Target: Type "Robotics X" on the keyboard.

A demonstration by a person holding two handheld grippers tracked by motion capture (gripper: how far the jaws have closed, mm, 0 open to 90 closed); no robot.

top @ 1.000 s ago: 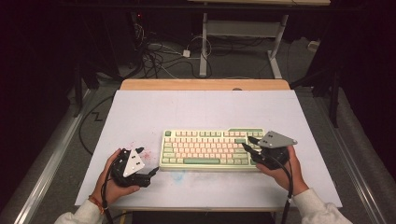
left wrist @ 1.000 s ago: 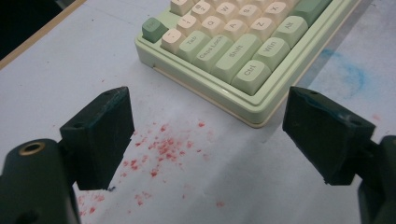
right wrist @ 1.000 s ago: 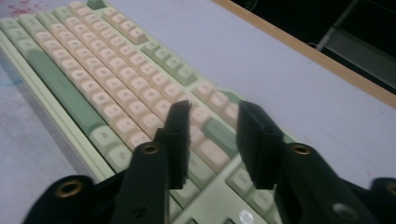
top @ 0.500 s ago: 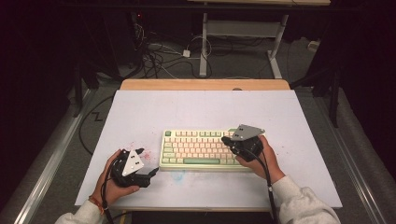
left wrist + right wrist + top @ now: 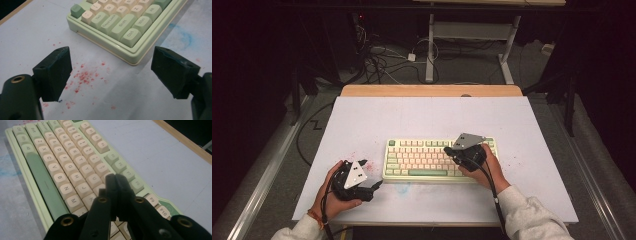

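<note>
Two tongs are working here: my right tongs (image 5: 447, 150) have just been closing with nothing between them, and I am holding them pressed together over the keyboard (image 5: 422, 159), near the I key (image 5: 106, 177), ready to tap. My left tongs (image 5: 110, 72) are gaping apart on the counter (image 5: 422, 117), the keyboard's corner just ahead.

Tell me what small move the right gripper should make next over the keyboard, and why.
Probably ease the right gripper straight down to press a key. Its jaws are shut into one tip, poised over the keyboard near the I and K keys, while the left gripper waits open on the table beside it.
</note>
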